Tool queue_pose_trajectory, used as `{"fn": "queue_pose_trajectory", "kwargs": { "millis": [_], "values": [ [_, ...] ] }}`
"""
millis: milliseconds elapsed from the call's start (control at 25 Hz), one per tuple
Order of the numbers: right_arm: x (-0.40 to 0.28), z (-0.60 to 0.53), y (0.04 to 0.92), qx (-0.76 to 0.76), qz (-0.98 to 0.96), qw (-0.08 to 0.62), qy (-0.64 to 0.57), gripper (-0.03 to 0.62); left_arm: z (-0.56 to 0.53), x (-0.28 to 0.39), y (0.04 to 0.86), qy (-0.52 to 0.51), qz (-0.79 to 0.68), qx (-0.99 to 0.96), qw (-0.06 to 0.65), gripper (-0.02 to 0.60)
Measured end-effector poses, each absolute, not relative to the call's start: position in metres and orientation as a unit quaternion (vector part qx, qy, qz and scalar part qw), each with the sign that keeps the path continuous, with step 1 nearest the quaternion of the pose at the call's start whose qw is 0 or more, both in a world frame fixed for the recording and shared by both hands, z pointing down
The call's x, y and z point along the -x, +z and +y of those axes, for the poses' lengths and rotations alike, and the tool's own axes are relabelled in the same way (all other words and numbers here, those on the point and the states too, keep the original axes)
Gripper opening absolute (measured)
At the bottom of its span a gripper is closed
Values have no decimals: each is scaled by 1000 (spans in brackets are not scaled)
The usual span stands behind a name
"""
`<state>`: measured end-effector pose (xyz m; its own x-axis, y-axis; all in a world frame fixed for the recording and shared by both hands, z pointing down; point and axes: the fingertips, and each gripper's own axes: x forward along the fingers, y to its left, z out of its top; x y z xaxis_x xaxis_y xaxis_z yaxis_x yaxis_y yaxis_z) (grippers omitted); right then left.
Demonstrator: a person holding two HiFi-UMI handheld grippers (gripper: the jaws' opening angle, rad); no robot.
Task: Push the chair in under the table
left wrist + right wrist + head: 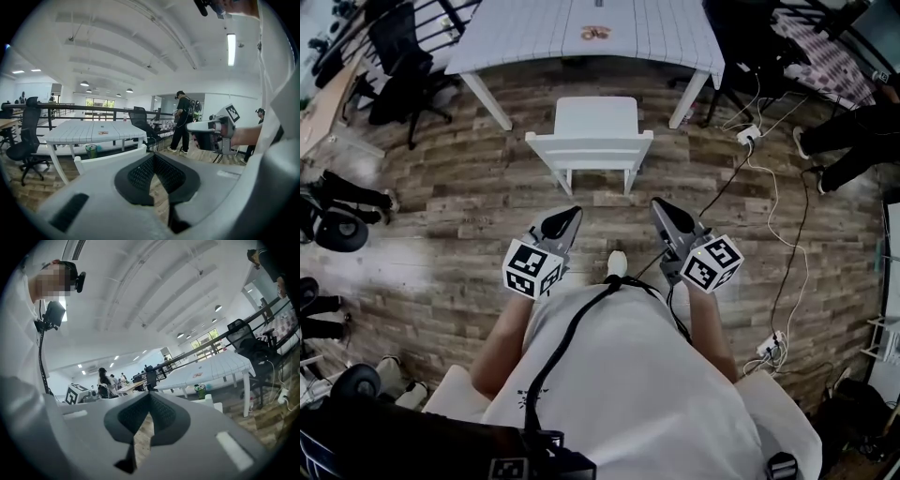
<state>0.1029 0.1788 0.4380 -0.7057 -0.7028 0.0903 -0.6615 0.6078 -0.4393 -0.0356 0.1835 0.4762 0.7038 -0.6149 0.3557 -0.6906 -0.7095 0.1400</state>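
White chair [594, 120] stands upright, facing the table [520, 33]; backrest parallel to its edge

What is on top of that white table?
One small orange-red item lies near the middle of the table; it is too small to identify. The table's far edge lies outside the head view.

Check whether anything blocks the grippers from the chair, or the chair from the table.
Nothing visible: bare floor separates the left gripper and right gripper from the chair, and the space between the table legs is open.
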Motion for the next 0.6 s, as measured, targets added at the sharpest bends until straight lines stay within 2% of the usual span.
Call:
{"fn": "queue_pose_trajectory", "kwargs": {
  "millis": [360,600],
  "values": [
    [-140,123,453,351,905,19,-240,6,126,-8,483,154,-373,-905,136,8],
    [-145,94,456,332,912,14,-242,6,106,-5,491,163,-391,-893,153,8]
  ]
}}
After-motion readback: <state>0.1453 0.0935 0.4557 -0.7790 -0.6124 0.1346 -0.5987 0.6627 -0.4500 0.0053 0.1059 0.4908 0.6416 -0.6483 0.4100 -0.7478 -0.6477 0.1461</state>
